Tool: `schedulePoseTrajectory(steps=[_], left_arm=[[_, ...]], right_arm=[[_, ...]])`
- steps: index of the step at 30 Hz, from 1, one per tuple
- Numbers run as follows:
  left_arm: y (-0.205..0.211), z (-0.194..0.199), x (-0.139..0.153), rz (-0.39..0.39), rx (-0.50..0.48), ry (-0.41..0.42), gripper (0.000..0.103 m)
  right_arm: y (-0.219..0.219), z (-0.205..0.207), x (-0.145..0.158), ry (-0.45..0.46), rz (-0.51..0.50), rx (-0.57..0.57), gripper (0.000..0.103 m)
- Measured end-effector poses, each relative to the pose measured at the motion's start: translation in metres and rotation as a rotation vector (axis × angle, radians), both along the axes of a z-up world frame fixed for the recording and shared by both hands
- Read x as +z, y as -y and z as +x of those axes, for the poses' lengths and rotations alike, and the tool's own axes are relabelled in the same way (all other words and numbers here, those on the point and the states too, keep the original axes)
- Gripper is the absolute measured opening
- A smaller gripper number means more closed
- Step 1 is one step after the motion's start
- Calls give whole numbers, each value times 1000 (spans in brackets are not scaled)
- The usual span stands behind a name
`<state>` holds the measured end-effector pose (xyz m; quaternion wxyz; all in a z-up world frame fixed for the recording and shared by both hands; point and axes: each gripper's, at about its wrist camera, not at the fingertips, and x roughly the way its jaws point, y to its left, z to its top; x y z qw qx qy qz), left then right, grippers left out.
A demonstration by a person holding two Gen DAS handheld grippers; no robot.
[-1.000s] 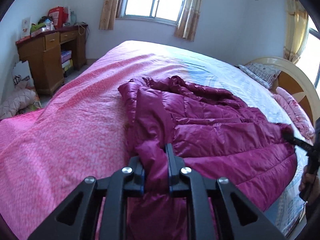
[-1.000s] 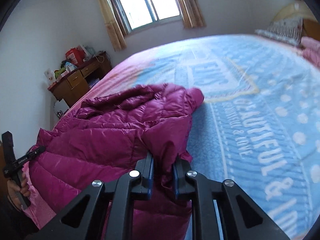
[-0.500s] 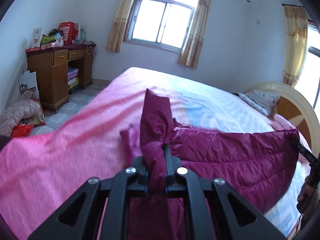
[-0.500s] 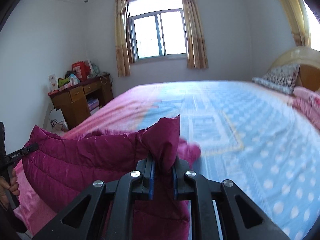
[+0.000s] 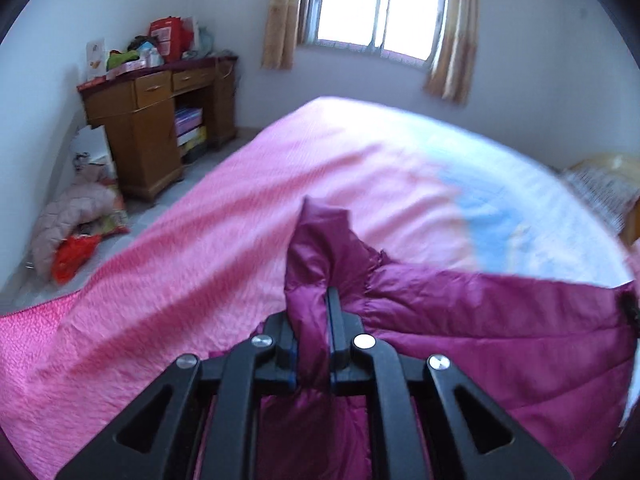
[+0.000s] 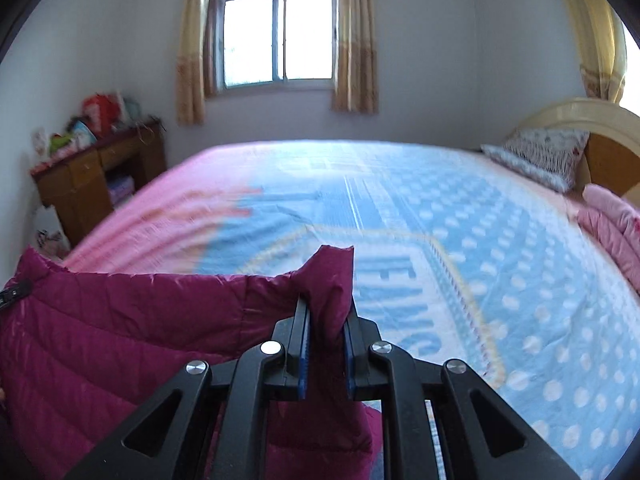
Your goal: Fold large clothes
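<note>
A magenta quilted down jacket (image 5: 500,320) hangs stretched between my two grippers, lifted above the bed. My left gripper (image 5: 314,320) is shut on one corner of it; a fold of fabric sticks up between the fingers. In the right wrist view the jacket (image 6: 120,340) spreads to the left, and my right gripper (image 6: 326,320) is shut on its other corner. The other gripper's black tip shows at the far edge of each view (image 5: 632,308) (image 6: 14,294). The jacket's lower part drops below both views.
The bed (image 6: 440,208) has a pink and blue printed cover, with a pillow (image 6: 540,156) and headboard (image 6: 600,132) to the right. A wooden desk (image 5: 152,128) with clutter stands by the left wall. Clothes and bags (image 5: 76,224) lie on the floor. A curtained window (image 6: 280,36) is ahead.
Both grippers have lifted the jacket off the bed and pulled it apart. It went from a crumpled heap to a taut sheet, and both views have swung across the room.
</note>
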<state>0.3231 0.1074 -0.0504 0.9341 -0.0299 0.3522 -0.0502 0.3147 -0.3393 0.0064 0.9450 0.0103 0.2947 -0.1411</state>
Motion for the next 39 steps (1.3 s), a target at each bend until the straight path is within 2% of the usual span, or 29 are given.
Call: schedulePoseTrajectory(steps=[1,3,4,9,11,15,19,21,22,23,25,27,29,31,33,34,37,39], left_arm=[[1,4,-13,11,11,-19,11],[-3,9,-27,-5,21,-74,22],[-5,11,-30,-15,13,-95,23],[-3,18,-35,-13,9,-145,32],[4,17,-35,24,21,-145,34],[31,20,-37,162,50,-139,37],[36,17,-37,220,62,-135,39],[34,15,-37,220,67,-134,41],[34,15,-37,220,69,-134,41],[34,15,-37,222,70,-134,42],[34,15,-37,231,78,-131,44],[35,18,-38,248,94,-129,51],[35,19,-38,265,113,-127,55],[34,19,-38,263,116,-126,56],[33,20,-38,260,121,-128,59],[32,20,-38,258,123,-128,59],[30,19,-38,252,124,-130,60],[28,19,-38,242,123,-131,61]], right_arm=[[0,6,-16,-26,-20,-4,13],[-3,12,-42,-69,-68,-3,13],[-3,16,-54,-107,-83,-13,13],[-1,30,-65,-199,-95,-29,13],[4,36,-71,-239,-60,-25,13],[9,36,-74,-251,-10,-26,14],[17,34,-72,-250,22,-51,29],[32,27,-62,-230,108,-44,30],[36,17,-52,-194,93,-98,30],[39,-4,-33,-105,54,-184,30],[35,-38,-2,38,76,-237,30],[17,-48,19,67,145,-158,30],[-19,-43,31,43,232,-13,30],[-53,-31,29,7,341,93,30],[-94,-16,18,-38,397,176,30],[-124,-5,9,-60,364,218,30],[-174,16,-19,-103,240,281,30],[-182,24,-43,-138,154,256,30]])
